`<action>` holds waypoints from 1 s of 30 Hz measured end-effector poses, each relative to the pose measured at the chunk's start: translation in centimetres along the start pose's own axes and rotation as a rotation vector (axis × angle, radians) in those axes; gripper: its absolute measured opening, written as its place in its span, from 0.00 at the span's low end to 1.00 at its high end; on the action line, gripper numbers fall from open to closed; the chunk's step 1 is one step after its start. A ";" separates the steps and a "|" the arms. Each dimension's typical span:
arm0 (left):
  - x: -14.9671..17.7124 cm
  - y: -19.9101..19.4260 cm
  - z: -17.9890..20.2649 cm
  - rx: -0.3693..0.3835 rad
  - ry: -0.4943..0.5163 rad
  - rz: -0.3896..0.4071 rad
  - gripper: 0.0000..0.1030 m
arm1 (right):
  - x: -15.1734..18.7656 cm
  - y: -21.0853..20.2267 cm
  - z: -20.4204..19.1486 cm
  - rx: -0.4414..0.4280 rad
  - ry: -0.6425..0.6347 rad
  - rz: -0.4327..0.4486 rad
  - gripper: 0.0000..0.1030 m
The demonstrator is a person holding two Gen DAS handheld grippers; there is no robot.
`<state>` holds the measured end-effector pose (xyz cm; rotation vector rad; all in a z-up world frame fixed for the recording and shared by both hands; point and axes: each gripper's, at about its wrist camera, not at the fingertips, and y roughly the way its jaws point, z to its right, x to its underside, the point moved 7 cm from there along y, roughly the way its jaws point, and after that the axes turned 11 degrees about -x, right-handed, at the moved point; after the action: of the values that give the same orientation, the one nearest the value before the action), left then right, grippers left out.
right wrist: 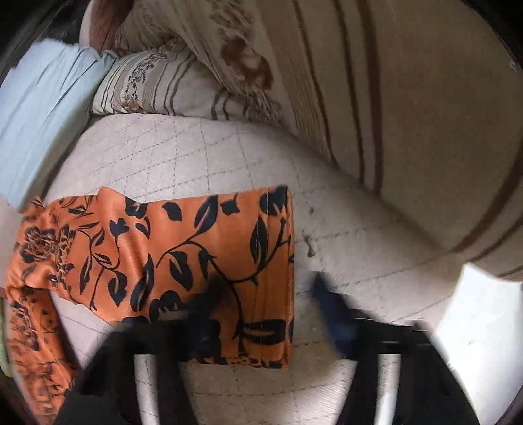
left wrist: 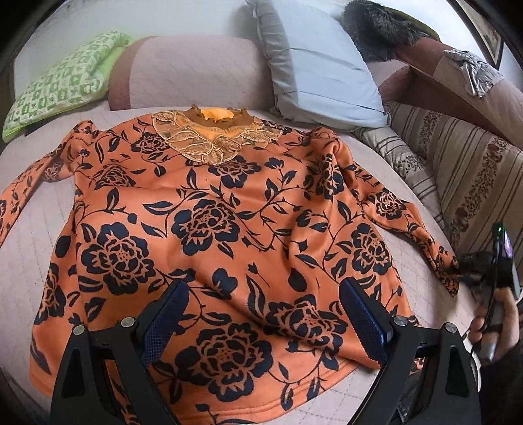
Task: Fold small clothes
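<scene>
An orange top with black flowers [left wrist: 209, 222] lies spread face up on the quilted pink bed [left wrist: 29, 229], its lace collar [left wrist: 209, 140] at the far end. My left gripper [left wrist: 264, 304] is open and hovers over the hem, holding nothing. The right sleeve runs out to the right, and its cuff [right wrist: 261, 261] lies flat in the right wrist view. My right gripper [right wrist: 268, 294] is open, blurred, with the cuff end between its fingers. It also shows in the left wrist view [left wrist: 467, 266] at the sleeve tip.
A light blue pillow [left wrist: 320, 65] and a green patterned pillow [left wrist: 59, 85] lean at the head of the bed. Striped floral cushions [left wrist: 457, 170] line the right side. A dark furry item [left wrist: 382, 26] sits on the brown headboard behind.
</scene>
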<state>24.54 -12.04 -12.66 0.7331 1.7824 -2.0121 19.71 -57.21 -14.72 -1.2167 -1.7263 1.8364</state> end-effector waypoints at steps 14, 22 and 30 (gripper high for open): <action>-4.3 -3.8 -13.6 0.146 -0.275 0.039 0.91 | 8.4 -23.7 -30.3 -0.423 -0.754 0.443 0.07; -4.0 -2.5 -25.1 0.069 -0.527 -0.010 0.91 | 26.9 -12.5 -40.4 -0.729 -0.962 0.030 0.08; -4.0 -0.7 -22.1 0.180 -0.454 -0.082 0.90 | 32.6 -5.2 -35.5 -0.728 -0.859 -0.347 0.20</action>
<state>30.52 9.56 -11.34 0.2213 1.4019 -2.1946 26.48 -9.26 -17.39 -0.1857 -3.0078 1.6466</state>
